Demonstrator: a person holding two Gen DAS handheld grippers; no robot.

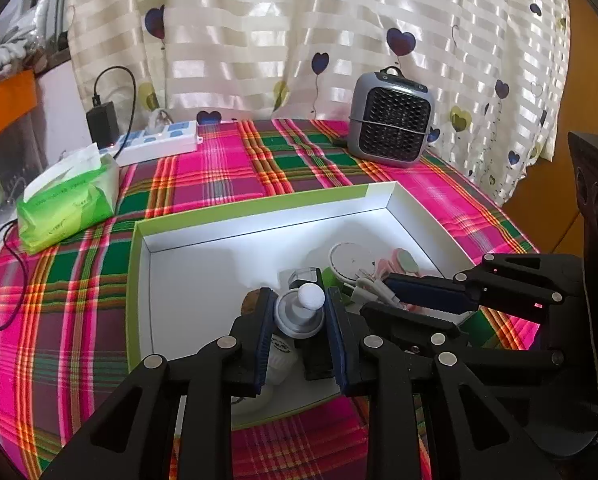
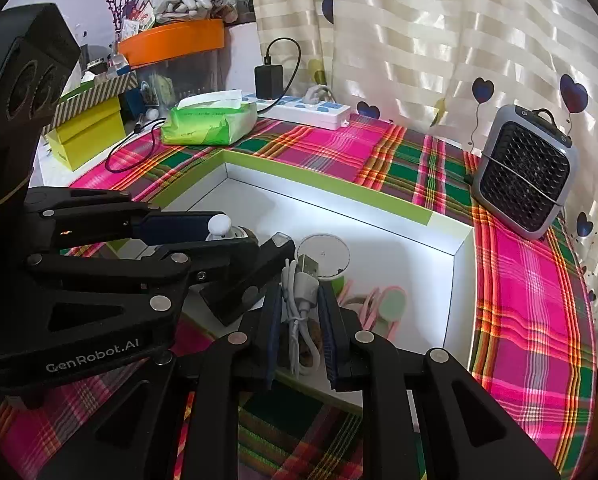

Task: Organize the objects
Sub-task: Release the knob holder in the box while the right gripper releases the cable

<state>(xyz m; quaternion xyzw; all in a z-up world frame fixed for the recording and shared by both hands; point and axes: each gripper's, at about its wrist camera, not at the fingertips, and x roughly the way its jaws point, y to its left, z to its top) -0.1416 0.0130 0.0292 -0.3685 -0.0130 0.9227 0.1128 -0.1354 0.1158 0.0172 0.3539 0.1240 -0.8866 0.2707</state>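
Two tools work side by side over a shallow white box (image 1: 391, 200) with a green rim, which lies on a bench covered by a plaid cloth (image 1: 219, 168). The left tool (image 1: 299, 316) pinches a small grey bottle with a white ball cap (image 1: 301, 312) at the near edge of the box; the right tool (image 2: 301, 312) pinches a coiled white USB cable (image 2: 303, 300), also just inside the near edge. Already in the box, toward its right half, lie a round white disc (image 2: 323, 255) and some pink and green pads (image 2: 387, 304); a black block (image 1: 317, 356) sits touching the bottle. Likely faults: the tools stand very close, so spreading either one may knock the other; the bottle, if let go tilted, may topple against the black block or roll; loose loops of the cable may snag on the pads or drape over the near rim on release. The box walls are low, and the near rim lies directly under both tools, so a low pull-back may catch it. Open room lies in the far left half of the box, which is bare, and upward. A small grey fan (image 1: 391, 120) stands beyond the far right corner of the box, well apart.
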